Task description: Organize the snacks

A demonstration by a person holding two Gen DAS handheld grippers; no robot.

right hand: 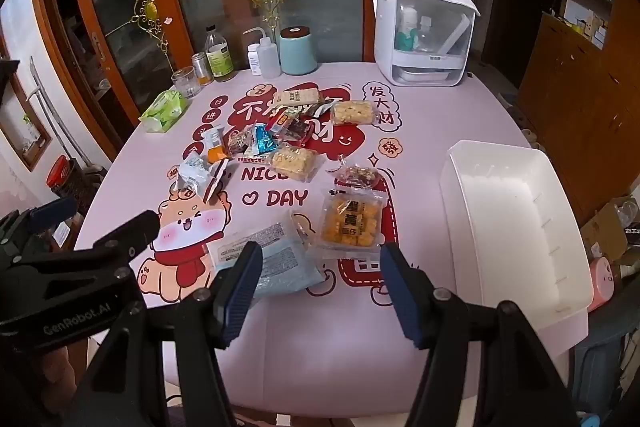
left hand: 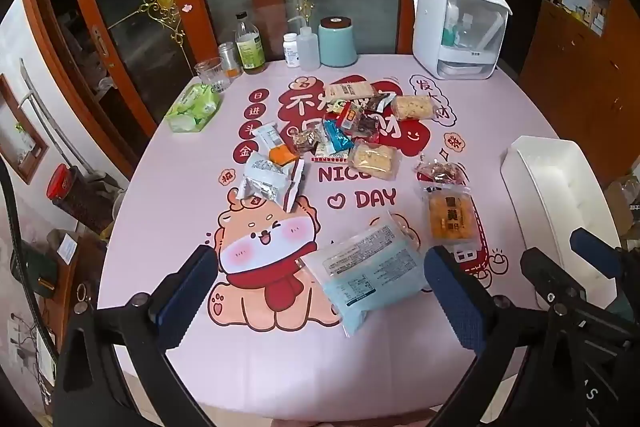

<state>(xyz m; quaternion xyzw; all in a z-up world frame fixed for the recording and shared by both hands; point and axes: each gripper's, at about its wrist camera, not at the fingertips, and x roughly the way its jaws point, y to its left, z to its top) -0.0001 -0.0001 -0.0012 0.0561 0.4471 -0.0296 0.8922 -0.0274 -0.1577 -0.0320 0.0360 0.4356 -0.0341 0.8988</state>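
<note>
Snacks [left hand: 352, 131] all on table [right hand: 320, 347], scattered ahead of both fingertip pairs — none in white bin [right hand: 516, 223], which sits right of right gripper [right hand: 320, 291]. Left gripper [left hand: 320, 291] and right gripper spread wide, holding nothing. Blue packet [left hand: 372, 275] nearest, between left fingers. Sorting not begun, by my judgement.

snack packets [left hand: 370, 159]: about 14 | bin [right hand: 516, 227]: 1 | bottles [left hand: 250, 45]: 3 | tongs [left hand: 320, 291]: 2
</note>
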